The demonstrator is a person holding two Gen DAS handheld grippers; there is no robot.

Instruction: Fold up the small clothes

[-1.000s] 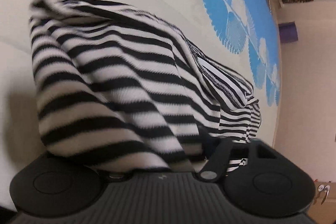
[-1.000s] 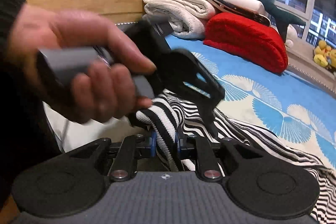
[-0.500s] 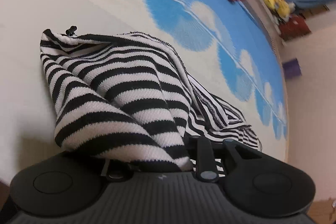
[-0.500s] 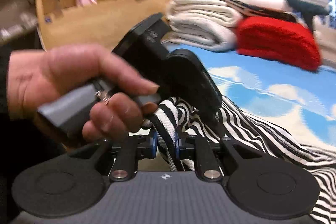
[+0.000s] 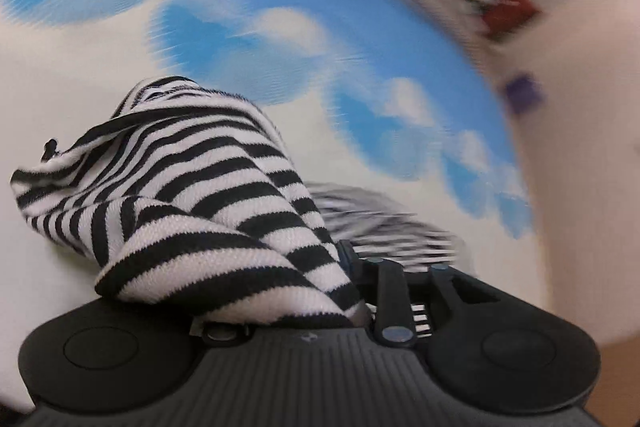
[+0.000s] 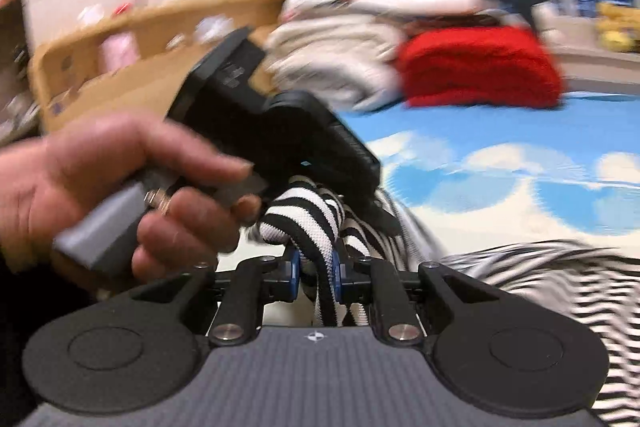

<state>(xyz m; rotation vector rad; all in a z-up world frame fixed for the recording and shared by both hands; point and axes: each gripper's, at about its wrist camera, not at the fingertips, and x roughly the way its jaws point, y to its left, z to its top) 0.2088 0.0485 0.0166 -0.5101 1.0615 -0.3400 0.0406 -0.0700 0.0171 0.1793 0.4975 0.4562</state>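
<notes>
Black-and-white striped knit garment [image 5: 192, 195] is bunched and lifted above the blue-and-white patterned bed cover [image 5: 248, 39], its far end trailing down to it. Right gripper [image 6: 316, 267]: jaws nearly closed, clamping a thick roll of the fabric. Left gripper [image 5: 352, 291]: fabric drapes over the jaws; their gap cannot be told. Left hand [image 6: 120, 187] holds that gripper's handle. Folded red blanket [image 6: 480, 67] lies beyond.

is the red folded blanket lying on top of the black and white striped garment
No, the red folded blanket sits far back on the blue and white patterned mat, apart from the black and white striped garment.
</notes>
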